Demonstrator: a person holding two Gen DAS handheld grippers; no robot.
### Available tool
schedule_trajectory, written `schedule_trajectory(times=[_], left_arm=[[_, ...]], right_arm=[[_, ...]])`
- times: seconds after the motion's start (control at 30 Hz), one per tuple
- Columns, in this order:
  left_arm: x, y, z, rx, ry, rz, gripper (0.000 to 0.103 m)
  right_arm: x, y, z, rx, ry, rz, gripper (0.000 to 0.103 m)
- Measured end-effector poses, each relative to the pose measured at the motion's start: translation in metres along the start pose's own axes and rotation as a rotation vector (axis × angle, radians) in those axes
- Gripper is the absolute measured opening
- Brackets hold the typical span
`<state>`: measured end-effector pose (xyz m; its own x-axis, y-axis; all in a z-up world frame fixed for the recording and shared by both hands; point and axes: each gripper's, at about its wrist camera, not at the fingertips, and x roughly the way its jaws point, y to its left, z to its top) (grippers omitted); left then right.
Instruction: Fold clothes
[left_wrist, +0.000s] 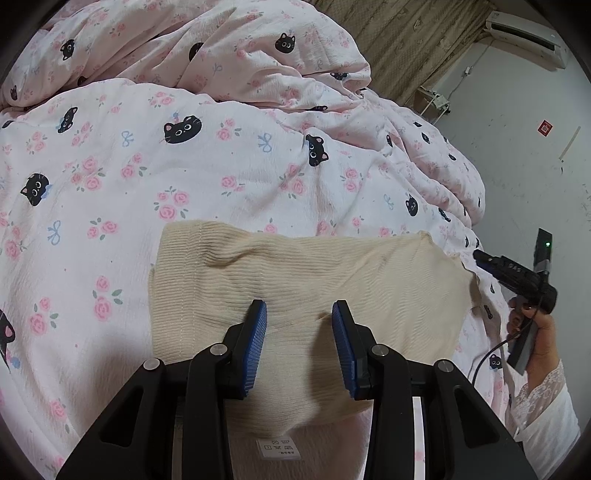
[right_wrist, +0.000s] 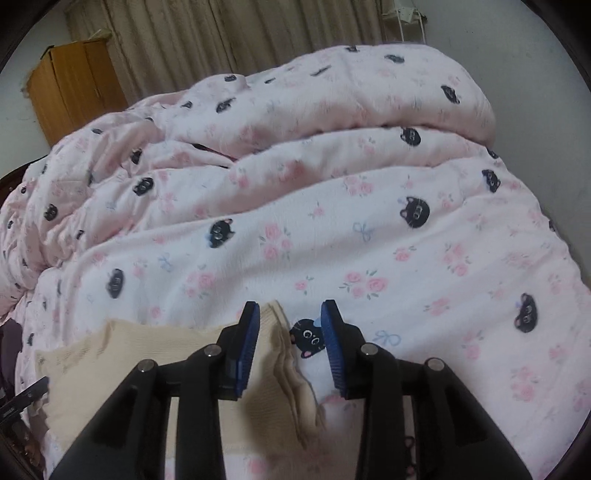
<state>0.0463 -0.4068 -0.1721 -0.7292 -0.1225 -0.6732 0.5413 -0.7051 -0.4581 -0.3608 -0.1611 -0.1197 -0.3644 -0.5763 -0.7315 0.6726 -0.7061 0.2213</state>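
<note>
One cream garment (left_wrist: 295, 280) on quilt (left_wrist: 221, 166).

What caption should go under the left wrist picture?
Open left gripper above a cream ribbed knit garment lying on a pink cat-and-rose print duvet.

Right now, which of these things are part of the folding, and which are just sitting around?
Part of the job:
- cream knit garment
- left gripper, open above it
- right gripper, open at its edge
- quilt, the surface it lies on

Just there:
- care label
- curtain
- wooden cabinet
- air conditioner
</note>
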Motion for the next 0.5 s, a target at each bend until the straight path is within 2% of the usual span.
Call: schedule_trajectory(times=[0.07,0.17,0.37,0.5], left_arm=[[-0.001,-0.001,0.0,0.004,-0.002,0.0,0.032],[-0.001,-0.001,0.001,0.003,-0.001,-0.001,0.032],[-0.002,-0.001,0.001,-0.009,-0.001,-0.007,0.032],[-0.003,-0.001,0.0,-0.011,-0.002,-0.004,0.032]], right_arm=[[-0.011,-0.004,-0.002,0.0,0.03,0.041,0.038],[-0.025,-0.008,-0.02,-0.009,0.077,0.051,0.038],[-0.035,-0.008,-0.047,-0.114,0.116,0.007,0.038],[-0.026,-0.029,-0.047,-0.012,0.128,0.087,0.036]])
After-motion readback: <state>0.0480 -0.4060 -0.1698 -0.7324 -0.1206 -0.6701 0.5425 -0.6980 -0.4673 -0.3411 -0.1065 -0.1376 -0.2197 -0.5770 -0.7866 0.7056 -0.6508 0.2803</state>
